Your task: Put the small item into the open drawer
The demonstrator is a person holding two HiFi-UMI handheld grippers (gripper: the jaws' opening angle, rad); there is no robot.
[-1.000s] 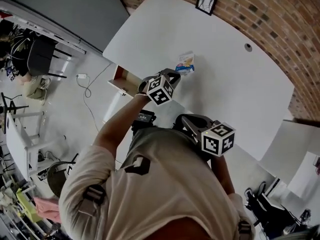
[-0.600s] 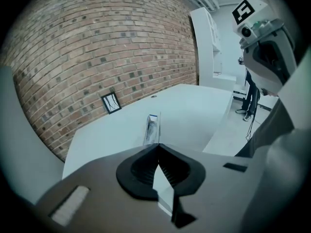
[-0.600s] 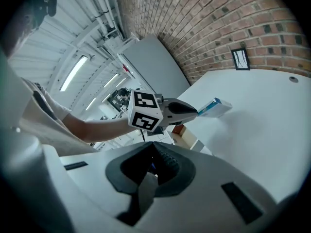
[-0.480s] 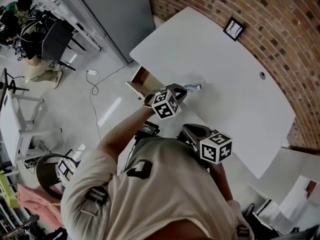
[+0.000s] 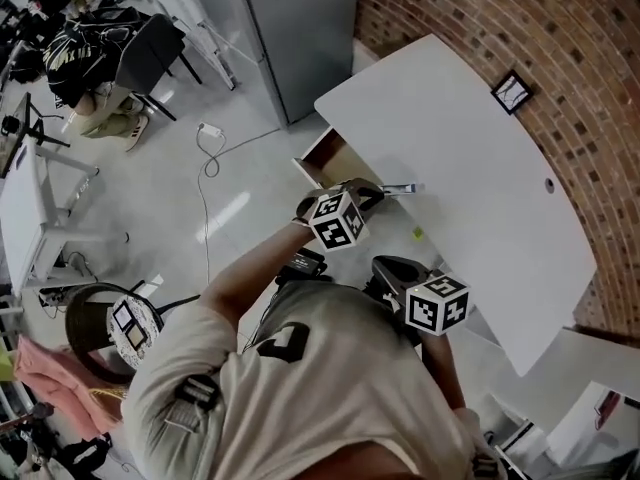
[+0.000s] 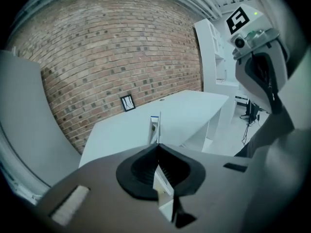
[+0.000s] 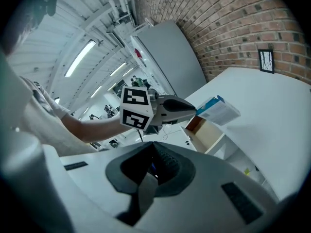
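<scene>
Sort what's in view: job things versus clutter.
Job: packet, gripped in the left tongs; open drawer.
Lying about: frame, green scrap, chair, cable.

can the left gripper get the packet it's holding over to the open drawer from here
Probably yes. The left gripper, shut on the small packet, hangs close beside the open drawer. The drawer stands uncovered, and nothing shows between them to block the way.
</scene>
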